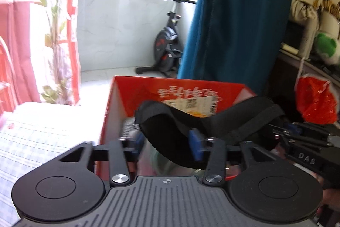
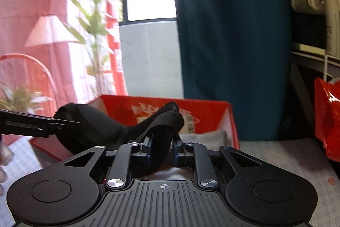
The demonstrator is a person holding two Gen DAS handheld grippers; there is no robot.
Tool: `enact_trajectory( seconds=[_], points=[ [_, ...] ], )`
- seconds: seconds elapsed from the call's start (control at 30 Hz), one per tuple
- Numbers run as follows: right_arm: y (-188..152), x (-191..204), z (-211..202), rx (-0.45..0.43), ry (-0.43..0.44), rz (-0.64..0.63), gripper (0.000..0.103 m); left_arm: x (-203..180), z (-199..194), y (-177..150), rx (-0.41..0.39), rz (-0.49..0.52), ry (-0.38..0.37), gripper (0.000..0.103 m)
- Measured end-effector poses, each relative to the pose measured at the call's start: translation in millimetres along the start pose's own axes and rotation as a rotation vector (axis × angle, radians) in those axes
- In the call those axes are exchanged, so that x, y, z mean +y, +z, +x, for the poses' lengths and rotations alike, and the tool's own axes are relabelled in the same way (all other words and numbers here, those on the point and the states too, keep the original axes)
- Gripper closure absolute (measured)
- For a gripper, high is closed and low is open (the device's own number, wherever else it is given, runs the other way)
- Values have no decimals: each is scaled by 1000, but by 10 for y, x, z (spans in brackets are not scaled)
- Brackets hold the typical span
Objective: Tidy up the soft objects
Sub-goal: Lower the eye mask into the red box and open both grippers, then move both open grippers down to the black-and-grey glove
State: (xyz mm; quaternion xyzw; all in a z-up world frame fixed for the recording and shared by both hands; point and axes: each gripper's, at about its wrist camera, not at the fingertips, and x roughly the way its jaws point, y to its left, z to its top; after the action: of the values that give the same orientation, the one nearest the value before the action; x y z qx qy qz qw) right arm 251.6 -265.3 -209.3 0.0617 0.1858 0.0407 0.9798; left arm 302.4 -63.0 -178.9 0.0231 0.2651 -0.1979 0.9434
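Observation:
A black soft brace with straps (image 1: 204, 118) hangs over the open red cardboard box (image 1: 136, 86). My left gripper (image 1: 166, 145) is open, its blue pads (image 1: 194, 147) wide apart around the brace's left end. My right gripper (image 2: 162, 147) is shut on the brace's other end (image 2: 161, 131), holding it above the box (image 2: 212, 110). The left gripper's fingers (image 2: 42, 122) reach into the right wrist view from the left. The right gripper's body (image 1: 306, 152) shows at the right of the left wrist view. A folded pale cloth (image 2: 210, 137) lies in the box.
The box stands on a checked cloth surface (image 1: 42, 137). A teal curtain (image 1: 238, 24) hangs behind it. A red plastic bag (image 1: 314, 99) and a dark shelf with plush toys (image 1: 325, 44) are at right. An exercise bike (image 1: 167, 44) and a plant (image 1: 55, 24) stand beyond.

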Motion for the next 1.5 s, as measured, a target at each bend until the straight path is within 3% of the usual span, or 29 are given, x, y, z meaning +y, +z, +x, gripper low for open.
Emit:
enact_trajectory(
  seconds=[0.07,0.13,0.2,0.27,0.53,0.87,1.17,1.3,1.5],
  points=[
    [-36,-4,-1,1,-17,-6,65,28,-62,-11,-19,8,18,22],
    [-53,1,-28,-11,-42,-7,26,59,-130,-6,-36,12,34,11],
    [-63,-18,-101,-52,-59,9,10,88,-192,13,-43,6,51,6],
    [-58,-31,-177,-75,-55,7,2,114,-257,3,-40,-4,51,4],
    [-214,-47,-597,-70,-31,9,0,155,-585,-222,4,-15,3,0],
    [-957,134,-1038,69,-27,87,0,306,-947,-1002,167,-6,-10,0],
    [-1506,471,-1102,204,-23,74,0,261,-941,-1539,236,-8,-13,0],
    [-1565,543,-1091,227,-45,38,0,198,-895,-1674,259,0,3,0],
    [-1597,565,-1042,268,-45,32,0,273,-892,-1770,243,-90,-10,0]
  ],
)
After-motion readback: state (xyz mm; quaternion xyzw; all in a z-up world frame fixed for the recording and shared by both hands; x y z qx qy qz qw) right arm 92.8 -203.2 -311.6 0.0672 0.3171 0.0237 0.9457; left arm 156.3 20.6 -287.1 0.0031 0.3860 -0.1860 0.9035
